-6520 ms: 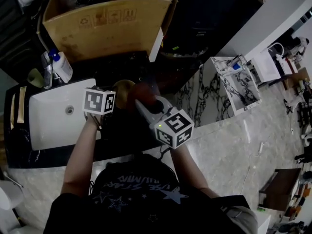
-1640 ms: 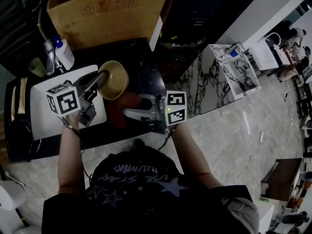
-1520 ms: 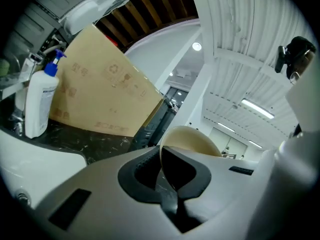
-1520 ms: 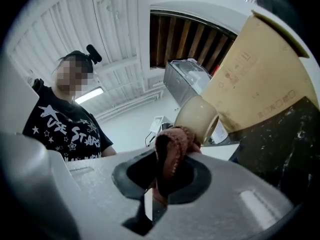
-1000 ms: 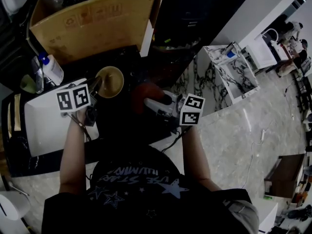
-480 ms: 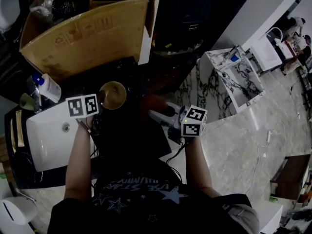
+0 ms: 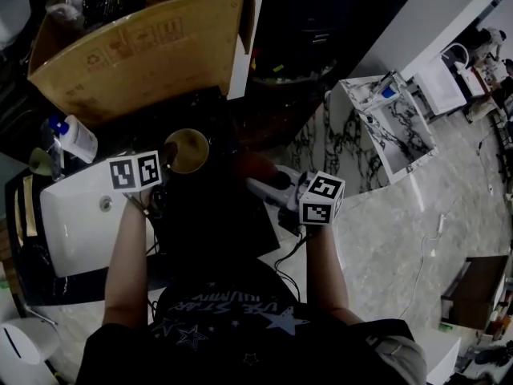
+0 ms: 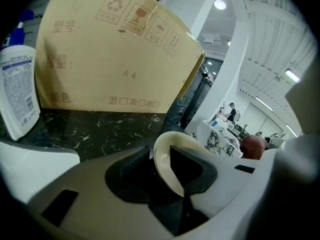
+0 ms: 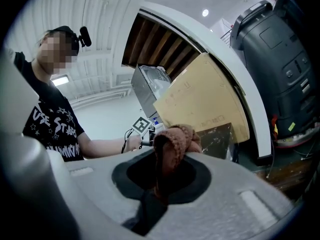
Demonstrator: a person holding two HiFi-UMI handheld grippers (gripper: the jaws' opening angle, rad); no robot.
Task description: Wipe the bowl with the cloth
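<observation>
Item one, nearest us: right gripper (image 7: 261, 185), held low over the dark counter (image 7: 210, 224). Its jaws are clamped on the cloth (image 9: 173, 143), a rust-brown wad that bulges out above the pads. We place the cloth just right of the bowl and apart from it, touching nothing else.

Item two: left gripper (image 7: 161, 165), at the bowl's left side. Its jaws are opening, with the bowl's rim between them, one pad outside the wall and one inside. We judge the pinch is letting go rather than holding.

Item three: bowl (image 7: 186, 151), tan, upright, mouth up, on the counter between the sink (image 7: 70, 233) and the cloth. Its inside looks bare, though the light is too dim for us to vouch for clean.

Item four, left: white sink, sunk in the counter.

Item five, farther: bottle (image 7: 72, 139) with a blue cap, standing beyond the sink.

Item six, farthest: cardboard box (image 7: 136, 48), behind the bowl.

Step in hand, as we judge it: the bowl is being set down and released; no wiping is going on, since cloth and bowl are apart.

Next move calls for drawing the left jaws straight off the rim without dragging or tipping the bowl, then either laying the cloth down or bringing it back into the bowl.
</observation>
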